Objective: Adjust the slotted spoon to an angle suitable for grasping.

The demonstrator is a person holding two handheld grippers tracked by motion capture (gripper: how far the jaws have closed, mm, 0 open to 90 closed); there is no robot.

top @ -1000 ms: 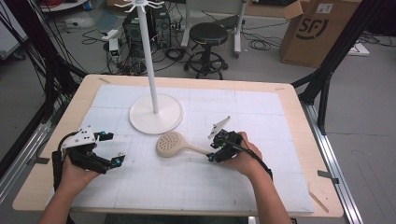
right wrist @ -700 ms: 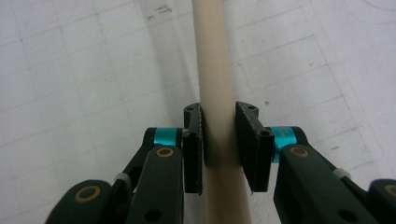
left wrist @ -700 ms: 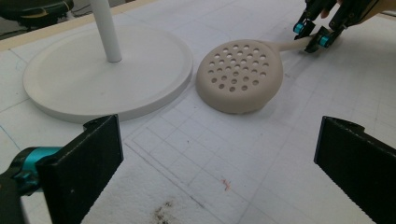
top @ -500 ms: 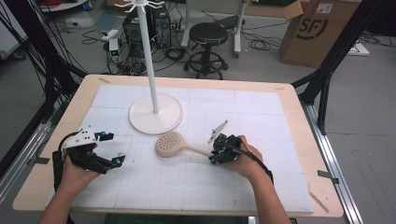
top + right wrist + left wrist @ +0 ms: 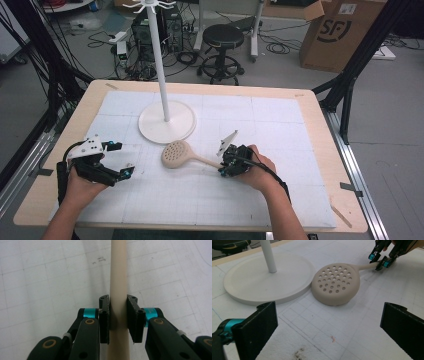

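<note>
Skimmer: beige plastic perforated skimmer spoon (image 5: 176, 154) lies flat on the white gridded mat (image 5: 280, 125), round head just beside the stand's base, handle running twd my right hand. In the left gripper view the domed head (image 5: 336, 284) rests holes-up, near the base rim; can't tell if they touch.

Handle: beige round shaft (image 5: 118, 290) sits between the jaws in the right gripper view, running straight up the frame.

Right gripper (image 5: 231, 162): jaws around the handle w/ pads close on both sides. A thin gap seems to remain on the right pad, so I can't tell if the pinch is firm yet.

Left gripper (image 5: 117, 172): jaws spread wide, holding nothing, parked at the mat's left edge, well apart from the spoon.

Stand: white pole (image 5: 159, 65) on a round white disc base (image 5: 166, 122), hooks at the top (image 5: 149, 6).

Step in hand: I judge it's the grab on the handle, prob. ahead of a lift twd the hooks.

Doing it well: I'd squeeze evenly, keep the shaft centred on the pads, not at their tips. Grip is far from the head, so the head will likely sag; lift slow, wrist level, and steer clear of the base rim.
</note>
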